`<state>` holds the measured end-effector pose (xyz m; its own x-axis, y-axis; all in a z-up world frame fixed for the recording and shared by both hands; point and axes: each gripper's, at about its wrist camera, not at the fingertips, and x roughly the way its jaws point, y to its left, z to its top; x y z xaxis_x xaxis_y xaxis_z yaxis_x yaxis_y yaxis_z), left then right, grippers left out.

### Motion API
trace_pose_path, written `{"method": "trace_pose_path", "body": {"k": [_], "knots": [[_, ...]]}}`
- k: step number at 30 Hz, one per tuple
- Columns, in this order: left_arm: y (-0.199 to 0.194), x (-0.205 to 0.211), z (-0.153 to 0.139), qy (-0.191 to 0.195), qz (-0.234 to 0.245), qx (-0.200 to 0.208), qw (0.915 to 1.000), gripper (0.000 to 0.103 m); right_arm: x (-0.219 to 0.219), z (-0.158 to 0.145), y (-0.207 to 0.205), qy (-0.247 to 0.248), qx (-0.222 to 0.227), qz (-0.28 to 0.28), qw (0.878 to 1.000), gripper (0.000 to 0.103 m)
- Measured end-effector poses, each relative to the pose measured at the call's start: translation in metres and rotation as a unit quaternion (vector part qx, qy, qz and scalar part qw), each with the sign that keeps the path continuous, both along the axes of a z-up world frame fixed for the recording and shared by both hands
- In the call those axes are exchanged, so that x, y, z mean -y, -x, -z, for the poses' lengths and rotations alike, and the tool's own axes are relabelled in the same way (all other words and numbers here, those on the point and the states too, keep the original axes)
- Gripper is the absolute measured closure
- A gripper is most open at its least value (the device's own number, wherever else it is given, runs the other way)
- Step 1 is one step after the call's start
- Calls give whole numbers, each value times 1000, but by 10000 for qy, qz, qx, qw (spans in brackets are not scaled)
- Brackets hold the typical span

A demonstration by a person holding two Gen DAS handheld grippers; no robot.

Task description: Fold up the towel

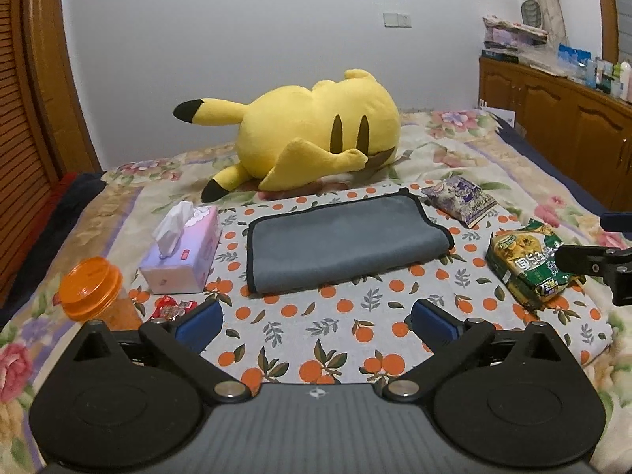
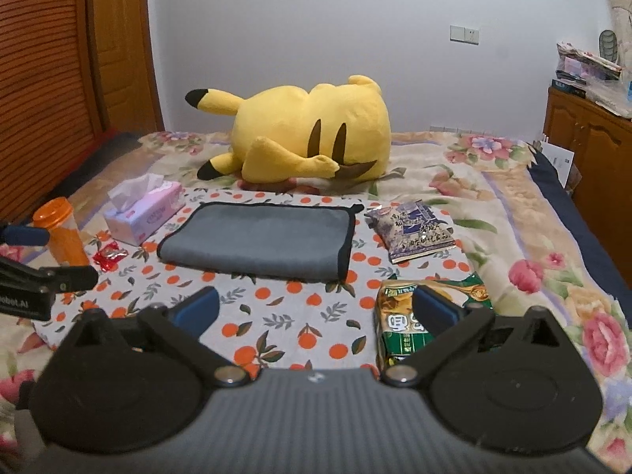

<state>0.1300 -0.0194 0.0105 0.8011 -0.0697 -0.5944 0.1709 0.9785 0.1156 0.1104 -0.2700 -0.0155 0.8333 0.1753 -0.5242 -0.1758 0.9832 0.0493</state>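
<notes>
**Both grippers stood wide apart and empty before a folded towel**

Left wrist view: the left gripper (image 1: 316,322) filled the bottom of the frame with its blue-padded fingers (image 1: 199,320) spread as wide as they went, nothing between them and nothing touched; only the orange-print cloth (image 1: 316,339) showed in the gap. Above it, at the centre of the frame, the grey towel (image 1: 343,243) lay folded flat on that cloth. To its left stood a pink tissue box (image 1: 183,249) with a white tissue sticking out of the top, and lower left an orange-lidded jar (image 1: 89,296), lid on, contents not readable. A small red packet (image 1: 172,308) lay beside the left finger. A purple snack bag (image 1: 458,201) sat at upper right of the towel, a green snack bag (image 1: 525,262) at right. The right gripper (image 1: 592,260) poked in at the right edge. A yellow plush toy (image 1: 312,134) lay behind, on the floral bedspread (image 1: 474,150).

Right wrist view: the right gripper (image 2: 316,310) was likewise fully spread and held nothing; its right finger overlapped the green snack bag (image 2: 399,328) in the picture, contact not discernible. The towel (image 2: 256,239) sat above centre. Only here did the left gripper (image 2: 47,272) enter at the left edge, in front of the jar (image 2: 59,229), and the red packet (image 2: 110,256) lay in full view.
</notes>
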Motion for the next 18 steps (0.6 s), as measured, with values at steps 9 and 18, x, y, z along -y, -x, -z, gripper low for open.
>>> {"method": "trace_pose_path", "body": {"k": [9, 18], "knots": [[34, 2, -5, 117, -32, -45, 9999, 0, -3, -7, 28, -20, 75, -43, 10000, 0], [68, 0, -7, 187, -46, 27, 9998, 0, -10, -15, 54, -69, 158, -85, 9998, 0]]}}
